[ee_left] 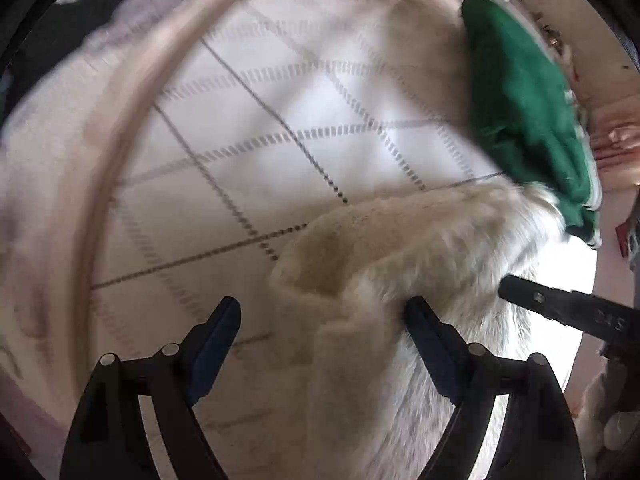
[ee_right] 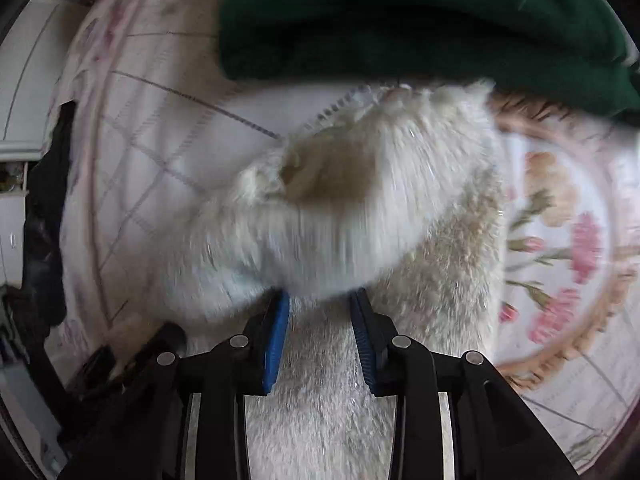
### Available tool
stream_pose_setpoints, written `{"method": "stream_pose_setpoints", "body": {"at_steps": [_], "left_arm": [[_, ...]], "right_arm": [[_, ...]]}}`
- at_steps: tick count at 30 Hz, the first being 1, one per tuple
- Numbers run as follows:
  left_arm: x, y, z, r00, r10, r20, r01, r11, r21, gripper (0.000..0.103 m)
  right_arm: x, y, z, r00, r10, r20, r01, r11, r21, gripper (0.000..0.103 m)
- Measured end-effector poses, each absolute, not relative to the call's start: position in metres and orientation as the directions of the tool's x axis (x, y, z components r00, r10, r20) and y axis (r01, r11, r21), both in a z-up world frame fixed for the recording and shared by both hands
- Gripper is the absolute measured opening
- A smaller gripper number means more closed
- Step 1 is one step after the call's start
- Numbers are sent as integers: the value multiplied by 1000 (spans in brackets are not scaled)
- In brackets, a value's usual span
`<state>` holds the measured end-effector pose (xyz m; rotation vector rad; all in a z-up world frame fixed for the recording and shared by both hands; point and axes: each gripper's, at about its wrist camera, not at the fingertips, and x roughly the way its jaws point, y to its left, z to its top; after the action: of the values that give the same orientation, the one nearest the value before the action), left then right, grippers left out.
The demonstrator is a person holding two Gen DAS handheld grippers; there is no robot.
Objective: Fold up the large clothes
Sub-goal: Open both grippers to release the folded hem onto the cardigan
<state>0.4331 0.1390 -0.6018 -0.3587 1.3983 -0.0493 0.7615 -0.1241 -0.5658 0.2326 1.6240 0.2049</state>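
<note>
Left gripper is hanging wide apart over the bedspread. Right gripper is pinching the fluffy white coat, bunched at 12 o'clock. It's looking soft, bulky, floppy; best grabbed at the cuff edge.

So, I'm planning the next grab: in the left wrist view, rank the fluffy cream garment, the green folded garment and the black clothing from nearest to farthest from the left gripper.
1. Fluffy cream garment: lying between the fingers of the left gripper, toward the right one.
2. Green folded garment: upper right, past the cream one.
3. Black clothing: far upper left corner.
</note>
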Motion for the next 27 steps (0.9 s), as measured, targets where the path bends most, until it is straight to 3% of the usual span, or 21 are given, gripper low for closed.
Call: {"method": "stream_pose_setpoints", "body": {"at_steps": [3, 6, 8, 10, 15, 20, 21, 22, 24, 27], "left_arm": [[400, 161, -566, 232, -171, -958, -192, 957, -217, 84], [358, 197, -547, 240, -51, -969, -256, 960, -114, 84], [327, 217, -554, 209, 21, -978, -302, 952, -44, 84], [306, 230, -572, 158, 50, -986, -340, 940, -7, 84], [262, 237, -590, 114, 50, -992, -384, 923, 2, 84], [227, 224, -576, 135, -32, -990, -366, 927, -80, 84], [219, 223, -570, 141, -73, -987, -356, 927, -119, 84], [210, 219, -568, 136, -106, -985, -343, 928, -147, 84], [192, 210, -568, 123, -192, -974, -317, 922, -222, 84], [160, 191, -579, 61, -312, -948, -309, 897, -315, 84]], "right_arm": [[723, -122, -525, -73, 360, -930, -26, 932, 363, 35], [680, -90, -525, -173, 382, -908, -91, 911, 401, 33], [662, -61, -548, -212, 337, -917, -146, 917, 371, 33], [658, -26, -582, -223, 194, -955, -245, 937, 247, 33], [671, -2, -598, -229, 97, -969, -237, 959, 152, 34], [666, -23, -558, -202, 255, -946, -166, 943, 290, 34], [660, -39, -548, -210, 284, -936, -151, 936, 318, 39], [647, -62, -534, -210, 323, -923, -115, 929, 351, 56], [615, -104, -515, -182, 378, -908, -59, 917, 393, 75], [545, -169, -518, -207, 402, -892, 30, 914, 405, 76]]}}
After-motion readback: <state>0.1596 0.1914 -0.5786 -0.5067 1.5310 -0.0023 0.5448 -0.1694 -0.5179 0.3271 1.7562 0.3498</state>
